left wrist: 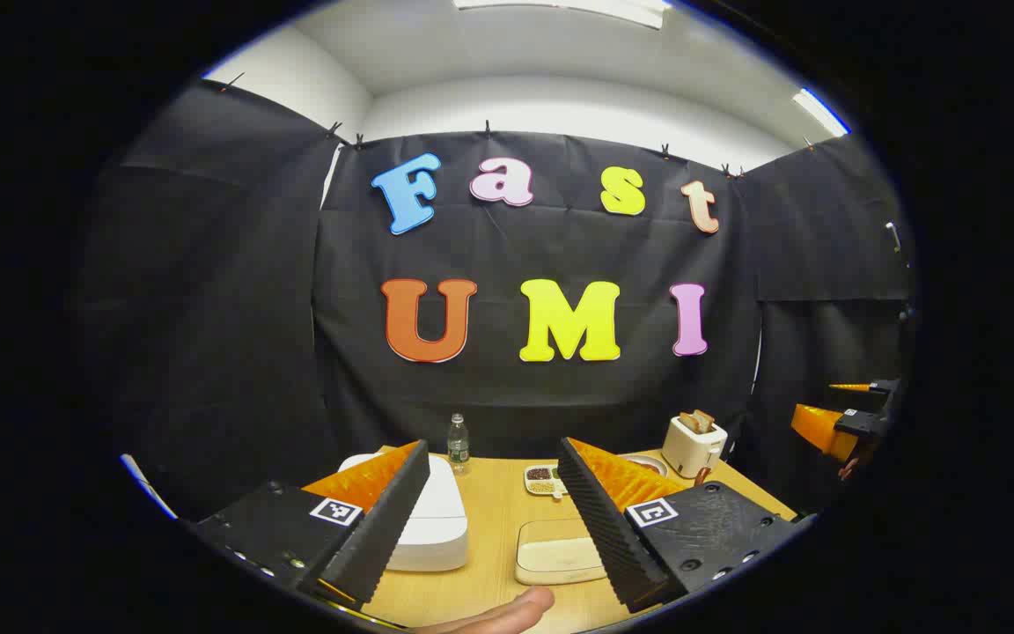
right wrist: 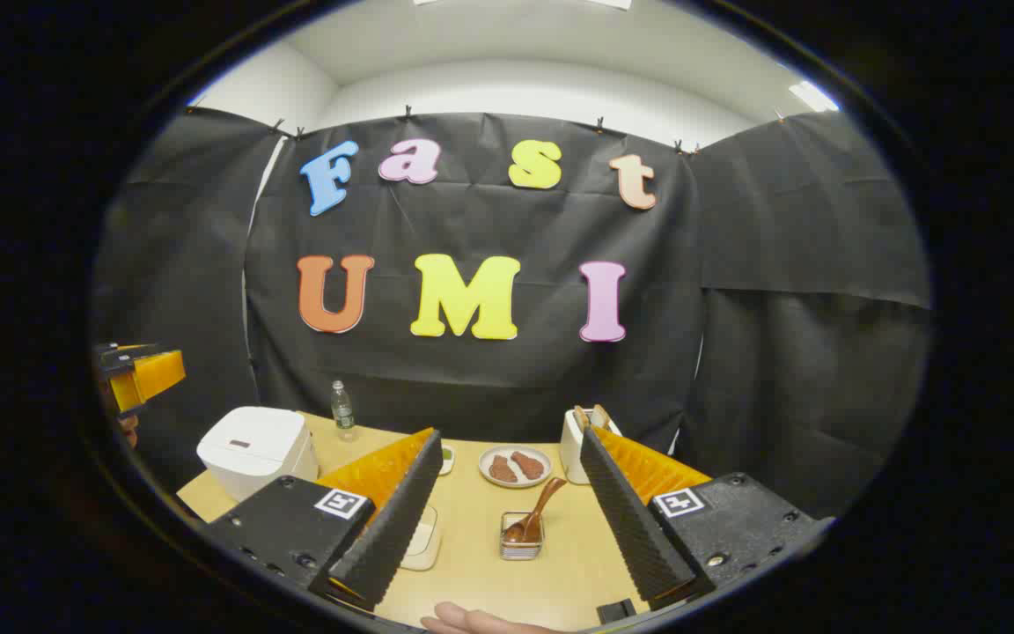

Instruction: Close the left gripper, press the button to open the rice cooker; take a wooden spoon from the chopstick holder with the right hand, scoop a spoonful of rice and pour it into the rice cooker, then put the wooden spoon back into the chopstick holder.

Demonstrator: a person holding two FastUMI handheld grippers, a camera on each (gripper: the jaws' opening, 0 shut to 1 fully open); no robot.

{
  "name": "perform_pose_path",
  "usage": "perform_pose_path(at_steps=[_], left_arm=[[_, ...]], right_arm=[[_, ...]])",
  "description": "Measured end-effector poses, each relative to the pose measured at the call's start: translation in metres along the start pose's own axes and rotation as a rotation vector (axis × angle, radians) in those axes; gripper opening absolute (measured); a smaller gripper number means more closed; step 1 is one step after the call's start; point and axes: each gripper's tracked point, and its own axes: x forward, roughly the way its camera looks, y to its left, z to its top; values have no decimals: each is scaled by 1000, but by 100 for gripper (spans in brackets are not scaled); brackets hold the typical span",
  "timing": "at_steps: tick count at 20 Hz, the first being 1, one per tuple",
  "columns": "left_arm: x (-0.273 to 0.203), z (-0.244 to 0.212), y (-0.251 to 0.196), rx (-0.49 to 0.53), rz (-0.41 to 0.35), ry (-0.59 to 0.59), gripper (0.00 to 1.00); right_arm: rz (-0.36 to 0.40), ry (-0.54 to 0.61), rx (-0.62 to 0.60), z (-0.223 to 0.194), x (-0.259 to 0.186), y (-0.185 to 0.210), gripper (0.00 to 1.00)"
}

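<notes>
Both grippers hung wide open above the near table edge, holding nothing.

Past the left gripper (left wrist: 494, 519) sat the shut white rice cooker (left wrist: 432, 511), left on the table (left wrist: 494, 502). Beyond the right gripper (right wrist: 511, 519) the wooden spoon (right wrist: 535, 515) leaned in the chopstick holder (right wrist: 520, 539).

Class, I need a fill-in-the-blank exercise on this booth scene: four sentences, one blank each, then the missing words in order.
1. The lid of the rice cooker is ____.
2. The wooden spoon stands in the chopstick ____.
3. The fingers of the right gripper are spread ____.
4. The toaster holds slices of ____.

Missing words: closed; holder; open; bread
</notes>
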Motion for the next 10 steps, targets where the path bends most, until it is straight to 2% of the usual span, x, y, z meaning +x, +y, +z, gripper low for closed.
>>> perform_pose_path(at_steps=[10], left_arm=[[17, 2, -6, 3, -2, -12, 94]], right_arm=[[-8, 0, 12, -1, 16, -1, 100]])
